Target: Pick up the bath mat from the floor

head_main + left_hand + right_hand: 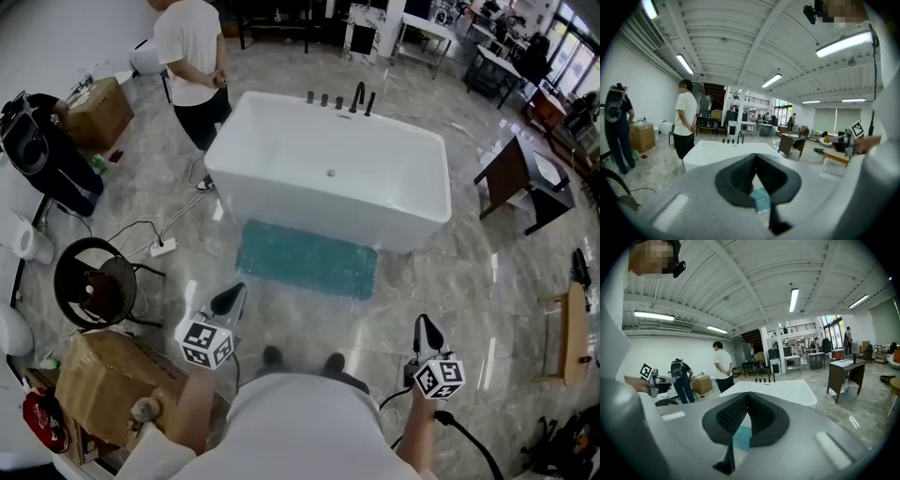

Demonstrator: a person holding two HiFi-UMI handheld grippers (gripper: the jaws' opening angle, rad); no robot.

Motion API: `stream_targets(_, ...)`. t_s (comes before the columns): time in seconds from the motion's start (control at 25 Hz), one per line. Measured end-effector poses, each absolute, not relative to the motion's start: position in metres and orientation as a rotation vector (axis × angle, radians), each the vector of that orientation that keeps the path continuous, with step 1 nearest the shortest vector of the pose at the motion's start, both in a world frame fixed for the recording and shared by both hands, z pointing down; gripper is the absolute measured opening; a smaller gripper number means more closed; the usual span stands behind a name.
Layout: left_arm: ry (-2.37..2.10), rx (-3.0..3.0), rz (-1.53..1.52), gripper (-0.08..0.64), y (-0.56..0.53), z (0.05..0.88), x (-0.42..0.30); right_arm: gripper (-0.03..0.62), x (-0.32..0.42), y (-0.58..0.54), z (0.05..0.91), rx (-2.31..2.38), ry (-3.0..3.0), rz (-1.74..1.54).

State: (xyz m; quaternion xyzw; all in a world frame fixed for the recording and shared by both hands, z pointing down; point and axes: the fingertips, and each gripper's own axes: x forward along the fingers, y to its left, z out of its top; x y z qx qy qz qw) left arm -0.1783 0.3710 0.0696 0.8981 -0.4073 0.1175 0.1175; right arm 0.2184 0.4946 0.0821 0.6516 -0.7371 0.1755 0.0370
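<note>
A teal bath mat [307,260] lies flat on the marble floor along the near side of the white bathtub [328,173]. My left gripper [230,300] is held up in the air at the mat's near-left, jaws shut and empty. My right gripper [427,334] hangs to the mat's near-right, also shut on nothing. In the left gripper view a sliver of the mat [761,199] shows below the closed fingertips, with the bathtub [726,153] beyond. The right gripper view likewise shows the mat [741,438] under the closed jaws and the bathtub [773,391] behind.
A person in a white shirt [192,66] stands at the tub's far left. Another person [47,150] bends by a cardboard box [98,112]. A black round chair [94,281] and a box [112,384] sit at my left. A dark desk [525,183] and wooden stool [570,333] stand right. Cables [164,234] lie on the floor.
</note>
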Motion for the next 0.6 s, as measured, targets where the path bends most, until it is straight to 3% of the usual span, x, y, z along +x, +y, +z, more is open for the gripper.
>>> stream_targets(0.6, -1.051, 2.664, 0.339, -0.002, 0.360, 0.086, -0.268, 0.005, 0.121, 0.493, 0.096, 2.084, -2.229, 0.575)
